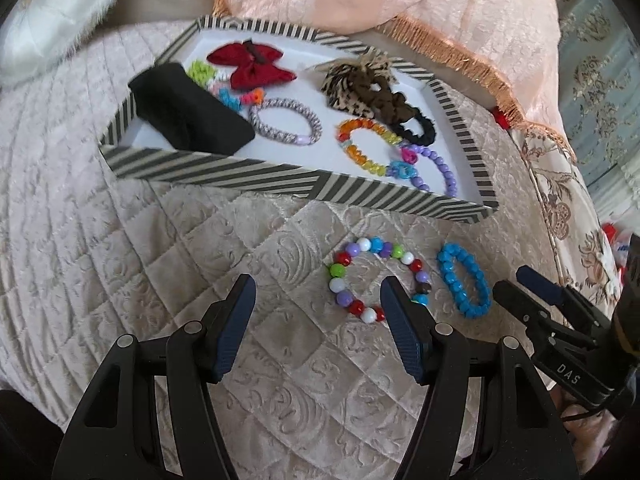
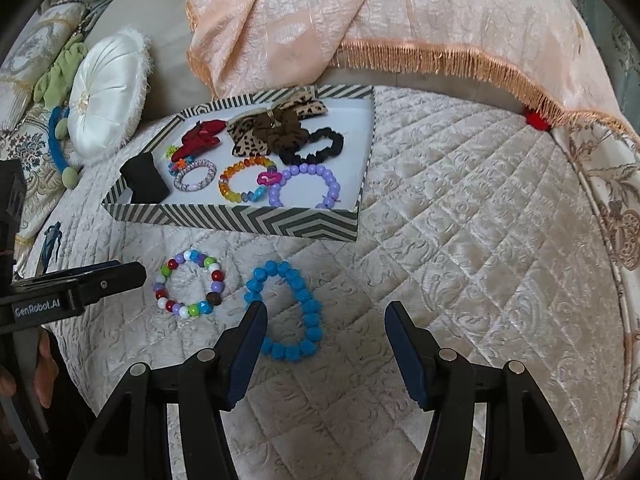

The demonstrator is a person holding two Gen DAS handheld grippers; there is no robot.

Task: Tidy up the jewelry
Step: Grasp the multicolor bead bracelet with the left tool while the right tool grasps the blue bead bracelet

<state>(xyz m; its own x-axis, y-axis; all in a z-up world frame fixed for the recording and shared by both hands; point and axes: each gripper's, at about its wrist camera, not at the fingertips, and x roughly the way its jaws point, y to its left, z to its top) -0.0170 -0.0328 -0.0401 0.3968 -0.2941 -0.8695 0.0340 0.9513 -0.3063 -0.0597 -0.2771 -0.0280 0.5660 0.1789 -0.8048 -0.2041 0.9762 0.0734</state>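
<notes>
A striped tray (image 1: 224,172) (image 2: 240,216) on the quilted bed holds several hair ties and bead bracelets, among them a purple bead bracelet (image 2: 308,184) and an orange bead bracelet (image 1: 368,144). A multicolour bead bracelet (image 1: 376,280) (image 2: 188,284) and a blue bead bracelet (image 1: 464,284) (image 2: 288,308) lie on the quilt in front of the tray. My left gripper (image 1: 318,300) is open and empty, its right finger over the multicolour bracelet's near edge. My right gripper (image 2: 326,328) is open and empty, its left finger beside the blue bracelet.
A peach fringed cloth (image 2: 400,20) drapes behind the tray. A white round cushion (image 2: 108,96) lies at the left. A black folded item (image 1: 188,108) sits in the tray's left corner. The bed's edge (image 2: 600,208) curves along the right.
</notes>
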